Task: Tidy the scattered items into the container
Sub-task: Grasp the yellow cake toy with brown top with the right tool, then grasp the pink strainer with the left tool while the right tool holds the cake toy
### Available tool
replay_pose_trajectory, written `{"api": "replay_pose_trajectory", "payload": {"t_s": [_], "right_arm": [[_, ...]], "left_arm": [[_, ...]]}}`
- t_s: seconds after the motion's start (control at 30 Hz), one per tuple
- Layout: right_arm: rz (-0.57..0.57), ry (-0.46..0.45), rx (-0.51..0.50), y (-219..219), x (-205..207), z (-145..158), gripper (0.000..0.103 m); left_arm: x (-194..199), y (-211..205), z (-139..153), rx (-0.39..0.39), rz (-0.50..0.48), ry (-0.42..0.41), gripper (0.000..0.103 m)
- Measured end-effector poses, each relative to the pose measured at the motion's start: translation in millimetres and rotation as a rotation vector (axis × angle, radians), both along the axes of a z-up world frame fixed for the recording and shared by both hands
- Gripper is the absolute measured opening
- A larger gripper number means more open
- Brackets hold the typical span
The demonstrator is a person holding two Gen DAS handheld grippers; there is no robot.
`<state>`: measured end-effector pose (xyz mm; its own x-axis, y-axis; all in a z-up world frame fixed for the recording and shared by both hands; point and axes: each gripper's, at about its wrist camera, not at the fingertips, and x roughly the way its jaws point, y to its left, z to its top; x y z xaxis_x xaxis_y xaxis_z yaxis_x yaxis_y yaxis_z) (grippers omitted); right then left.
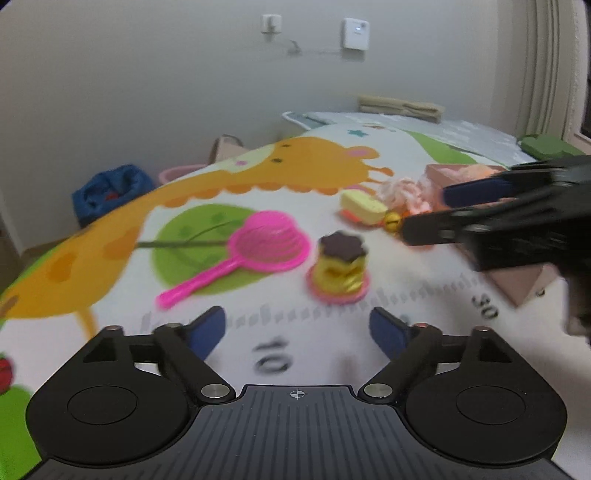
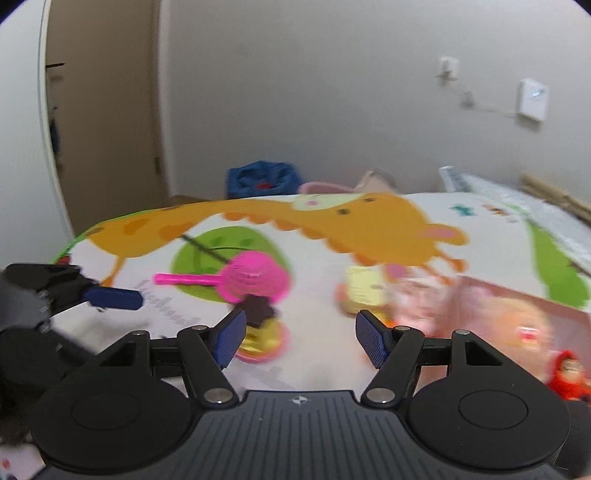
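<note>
Box (image 1: pixel 517 284): pink, open-topped, at right side of mat (image 1: pixel 332 166), partly hidden behind right gripper in left view. Already holds stuff: orange/peach fluffy item (image 2: pixel 517 314) and a red figure (image 2: pixel 567 373) by its near edge in right view; blurred, can't ID further.

Loose items on mat, all outside box:
- Pudding toy (image 1: pixel 341 266): yellow body, dark brown top, on pink round base. Upright, mid-mat. In right view just beyond left finger of right gripper, partly covered by it.
- Sieve (image 1: pixel 258 251): hot pink, lying flat, handle pointing away from pudding; near it, not touching.
- Yellow block (image 1: pixel 362 206) on orange/red base, just beside box's far-left corner.
- Pink-white fluffy thing (image 1: pixel 402 194) w/ small gold bell (image 1: pixel 392 220), between block and box; can't tell if it touches the box.

Left gripper (image 1: pixel 297 330): jaws wide, nothing between them, low over mat near printed "10". Pudding ahead of it, slightly right, apart.

Right gripper (image 2: pixel 297 338): jaws wide, empty. Seen from left view it comes in from right, fingertips near bell and block. No contact visible; motion blur, so not certain.

Mat: giraffe print, green leaf patches, ruler marks along near edge (10, 30 legible). Lies on a bed. Beyond: blue bag (image 1: pixel 110 192), pink tub (image 1: pixel 177 173), plain wall w/ socket (image 1: pixel 270 23) and white unit (image 1: pixel 355 34). Door frame at left in right view.
</note>
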<state>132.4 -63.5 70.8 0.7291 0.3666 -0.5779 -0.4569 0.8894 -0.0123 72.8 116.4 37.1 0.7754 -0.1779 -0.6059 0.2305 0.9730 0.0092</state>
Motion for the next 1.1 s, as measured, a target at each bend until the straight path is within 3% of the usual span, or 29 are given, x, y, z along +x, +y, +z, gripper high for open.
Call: {"api": "replay_pose_trajectory", "payload": {"t_s": [0.2,0.23,0.3,0.4,0.5,0.67,0.83,0.97,1.07,1.1], "right_arm": [[0.024,0.032,-0.027,42,26,-33,0.066],[0.024,0.042,-0.034,45,29,-38,0.062],[0.03,0.067,-0.054,49,32,-45,0.042],[0.03,0.066,-0.066,45,27,-47,0.042],[0.019,0.054,-0.043,29,12,-39,0.042],[0.057,0.096,0.014,-13,-36,-23,0.042],[0.057,0.135,0.021,-50,-83,-21,0.042],[0.024,0.138,0.028,-75,-109,-23,0.042],[-0.01,0.132,0.049,-91,-118,-23,0.042],[-0.021,0.129,0.057,-95,-120,-24,0.042]], "left_arm": [[-16,37,0,-0.016,0.072,0.001,0.094],[-16,41,-1,-0.02,0.079,0.002,0.094],[-11,44,-1,-0.021,0.084,-0.002,0.094],[4,42,1,-0.014,0.089,-0.02,0.095],[24,35,6,0.003,0.09,-0.049,0.096],[66,3,4,0.103,-0.011,-0.058,0.097],[114,-28,-16,0.193,-0.043,-0.003,0.097],[123,-38,-21,0.193,-0.027,0.027,0.096],[128,-45,-25,0.188,-0.014,0.046,0.079],[129,-47,-26,0.187,-0.009,0.053,0.079]]}}
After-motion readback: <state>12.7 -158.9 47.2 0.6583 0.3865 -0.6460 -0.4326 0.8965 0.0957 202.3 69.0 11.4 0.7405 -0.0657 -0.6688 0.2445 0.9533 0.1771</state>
